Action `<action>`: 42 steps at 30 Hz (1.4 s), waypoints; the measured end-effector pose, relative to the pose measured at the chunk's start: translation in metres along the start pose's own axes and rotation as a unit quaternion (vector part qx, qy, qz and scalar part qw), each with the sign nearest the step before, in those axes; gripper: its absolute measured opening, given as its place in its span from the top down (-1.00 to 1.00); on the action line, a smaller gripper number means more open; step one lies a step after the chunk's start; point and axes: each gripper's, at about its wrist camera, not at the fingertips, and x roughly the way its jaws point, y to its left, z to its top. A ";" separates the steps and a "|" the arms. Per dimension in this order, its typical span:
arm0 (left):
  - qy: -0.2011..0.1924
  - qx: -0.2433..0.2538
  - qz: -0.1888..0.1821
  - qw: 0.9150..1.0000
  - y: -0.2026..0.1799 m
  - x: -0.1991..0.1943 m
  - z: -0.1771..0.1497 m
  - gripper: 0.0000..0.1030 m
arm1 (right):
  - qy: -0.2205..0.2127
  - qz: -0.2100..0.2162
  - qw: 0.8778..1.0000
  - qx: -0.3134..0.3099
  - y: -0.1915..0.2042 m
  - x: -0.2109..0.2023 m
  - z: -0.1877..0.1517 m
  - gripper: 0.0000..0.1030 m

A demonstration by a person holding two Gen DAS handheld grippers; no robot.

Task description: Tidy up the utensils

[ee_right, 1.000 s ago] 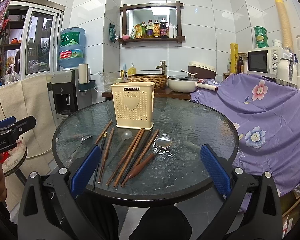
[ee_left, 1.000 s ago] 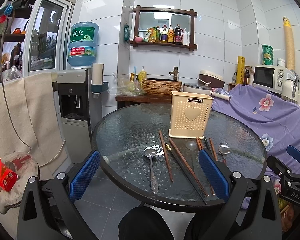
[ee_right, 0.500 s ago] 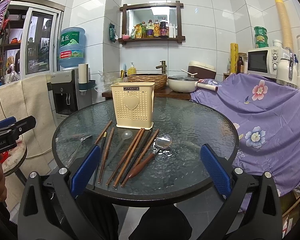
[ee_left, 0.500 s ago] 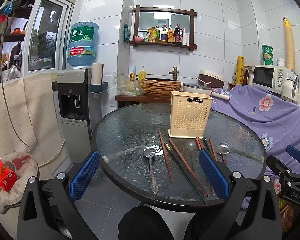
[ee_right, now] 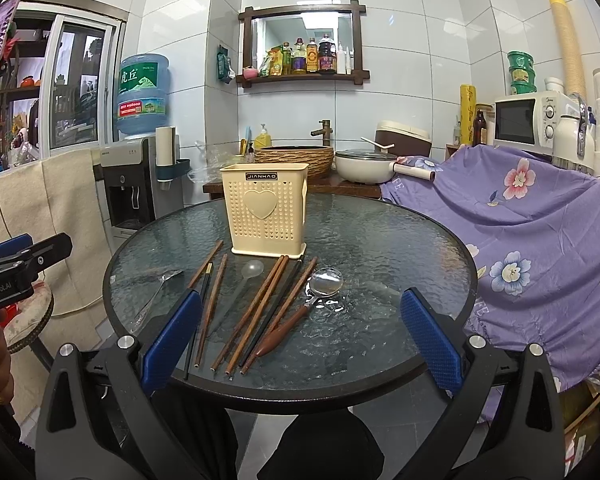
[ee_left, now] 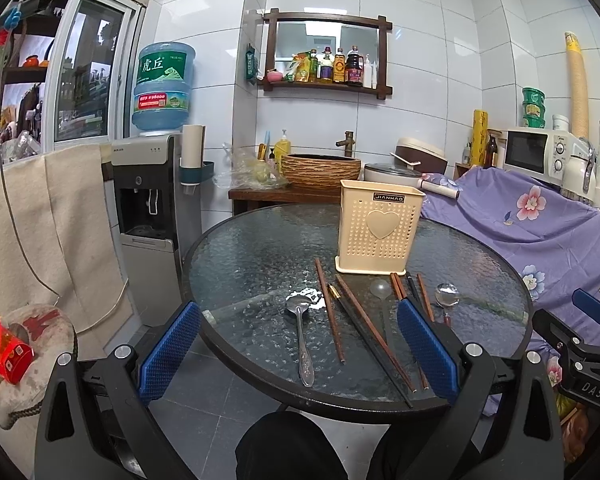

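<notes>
A cream perforated utensil holder (ee_left: 378, 229) (ee_right: 266, 210) stands upright on the round glass table (ee_left: 260, 248) (ee_right: 380, 240). In front of it lie several brown and black chopsticks (ee_left: 330, 316) (ee_right: 256, 312), a metal spoon (ee_left: 300, 332) (ee_right: 156, 292), a clear plastic spoon (ee_left: 380, 289) (ee_right: 252, 270) and a wood-handled spoon (ee_left: 446, 296) (ee_right: 324, 282). My left gripper (ee_left: 300, 354) is open and empty at the table's near edge. My right gripper (ee_right: 300, 338) is open and empty, over the near ends of the chopsticks.
A purple floral cloth (ee_right: 540, 240) covers furniture to the right. A water dispenser (ee_left: 152, 208) stands left of the table. A sink counter (ee_right: 296, 160) with a pot is behind. A stool with a red item (ee_left: 8, 352) is at the lower left.
</notes>
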 end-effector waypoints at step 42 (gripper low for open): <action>0.256 0.020 -0.029 0.966 0.020 0.196 -0.010 -0.31 | 0.235 -0.020 0.972 -0.007 -0.031 0.208 0.011 -0.76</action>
